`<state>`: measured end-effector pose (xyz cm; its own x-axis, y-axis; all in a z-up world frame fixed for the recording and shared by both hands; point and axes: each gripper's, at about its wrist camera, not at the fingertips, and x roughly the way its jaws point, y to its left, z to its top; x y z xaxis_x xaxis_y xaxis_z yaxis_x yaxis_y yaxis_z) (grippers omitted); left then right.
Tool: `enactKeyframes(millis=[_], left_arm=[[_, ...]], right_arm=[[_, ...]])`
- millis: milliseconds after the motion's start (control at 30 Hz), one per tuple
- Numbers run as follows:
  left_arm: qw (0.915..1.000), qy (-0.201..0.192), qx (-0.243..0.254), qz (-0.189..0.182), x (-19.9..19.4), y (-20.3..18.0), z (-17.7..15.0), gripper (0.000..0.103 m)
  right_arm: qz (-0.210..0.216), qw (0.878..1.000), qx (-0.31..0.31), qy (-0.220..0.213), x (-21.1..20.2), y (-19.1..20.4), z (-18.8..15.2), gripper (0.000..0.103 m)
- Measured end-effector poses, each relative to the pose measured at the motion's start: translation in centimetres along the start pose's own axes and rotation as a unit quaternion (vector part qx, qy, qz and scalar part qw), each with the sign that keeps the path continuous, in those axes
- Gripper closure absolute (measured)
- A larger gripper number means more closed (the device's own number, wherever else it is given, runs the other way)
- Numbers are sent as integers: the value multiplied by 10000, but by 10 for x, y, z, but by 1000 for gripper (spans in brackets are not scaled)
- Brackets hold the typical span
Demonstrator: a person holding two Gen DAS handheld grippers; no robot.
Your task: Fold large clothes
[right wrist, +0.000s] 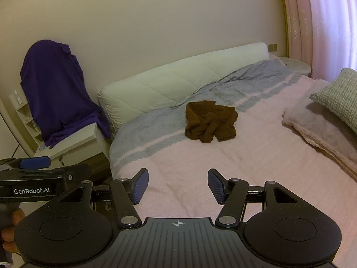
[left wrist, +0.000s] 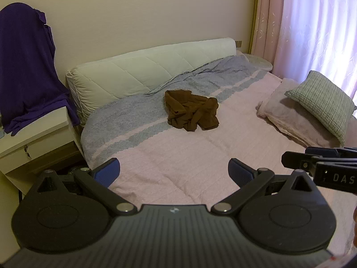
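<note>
A brown garment (left wrist: pixel 191 111) (right wrist: pixel 210 121) lies crumpled in a heap in the middle of the bed (left wrist: pixel 178 156) (right wrist: pixel 245 167), where the grey stripes meet the pink cover. My left gripper (left wrist: pixel 174 170) is open and empty, hovering over the near part of the bed, well short of the garment. My right gripper (right wrist: pixel 178 186) is also open and empty, at a similar distance from it. The right gripper's side shows at the right edge of the left wrist view, and the left gripper's side at the left edge of the right wrist view.
A white padded headboard (left wrist: pixel 145 71) (right wrist: pixel 178 78) runs along the wall. A purple garment (left wrist: pixel 29 67) (right wrist: pixel 58 89) hangs over a white bedside unit (left wrist: pixel 33 138). A folded pink blanket (left wrist: pixel 290 114) and a grey checked pillow (left wrist: pixel 323 102) lie on the bed's right side. Pink curtains (left wrist: pixel 312 22) hang at right.
</note>
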<state>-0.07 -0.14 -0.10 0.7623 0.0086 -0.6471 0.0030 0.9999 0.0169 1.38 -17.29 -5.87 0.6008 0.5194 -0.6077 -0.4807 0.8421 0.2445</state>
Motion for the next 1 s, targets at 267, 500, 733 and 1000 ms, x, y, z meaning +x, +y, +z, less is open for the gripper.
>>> enactKeyframes(millis=[267, 500, 733, 1000], left_arm=[[10000, -21, 3, 45, -3, -6, -3, 1], [10000, -5, -29, 75, -6, -1, -2, 1], [9999, 28, -37, 125, -7, 2, 1, 1], [9998, 76, -28, 170, -4, 1, 5, 1]], right_arm=[[39, 10000, 24, -6, -3, -7, -1, 47], [86, 10000, 0, 24, -3, -6, 1, 47], [129, 9999, -31, 38, -2, -5, 5, 47], [150, 9999, -35, 65, 1, -5, 5, 47]])
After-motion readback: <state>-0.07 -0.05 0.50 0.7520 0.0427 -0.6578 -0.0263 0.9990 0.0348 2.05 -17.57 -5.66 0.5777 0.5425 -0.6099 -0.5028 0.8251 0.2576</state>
